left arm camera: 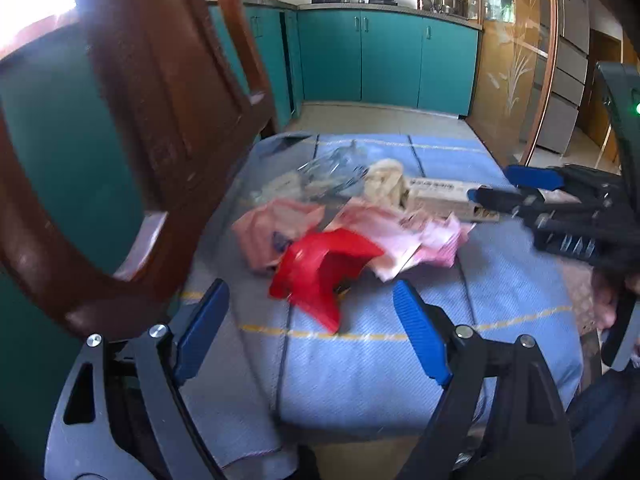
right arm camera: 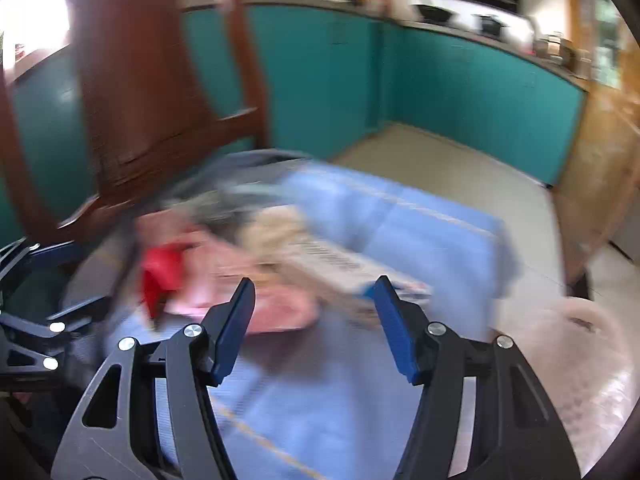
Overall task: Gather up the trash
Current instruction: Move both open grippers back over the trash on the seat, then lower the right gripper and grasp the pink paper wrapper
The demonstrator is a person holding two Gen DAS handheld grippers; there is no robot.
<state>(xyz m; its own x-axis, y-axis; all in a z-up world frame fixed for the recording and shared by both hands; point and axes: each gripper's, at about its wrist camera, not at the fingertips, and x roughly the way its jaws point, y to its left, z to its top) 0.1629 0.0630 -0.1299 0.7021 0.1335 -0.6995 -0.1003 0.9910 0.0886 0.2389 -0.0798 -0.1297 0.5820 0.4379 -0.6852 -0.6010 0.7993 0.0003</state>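
Note:
A heap of trash lies on a blue cloth (left arm camera: 360,368): a red plastic piece (left arm camera: 320,268), pink wrappers (left arm camera: 404,236), clear crumpled plastic (left arm camera: 328,172), a beige crumpled wad (left arm camera: 386,180) and a long white carton (left arm camera: 444,194). My left gripper (left arm camera: 310,292) stands open just short of the red piece, nothing between its pads. My right gripper (right arm camera: 314,288) is open too and empty, its view blurred, with the pink wrappers (right arm camera: 276,308) and carton (right arm camera: 340,266) beyond its tips. From the left wrist the right gripper (left arm camera: 496,186) shows at the right, by the carton's end.
A dark wooden chair (left arm camera: 152,120) stands close on the left of the cloth. Teal kitchen cabinets (left arm camera: 384,56) run along the back, with a tiled floor (left arm camera: 380,120) before them. A pale fluffy thing (right arm camera: 576,360) lies on the floor at right.

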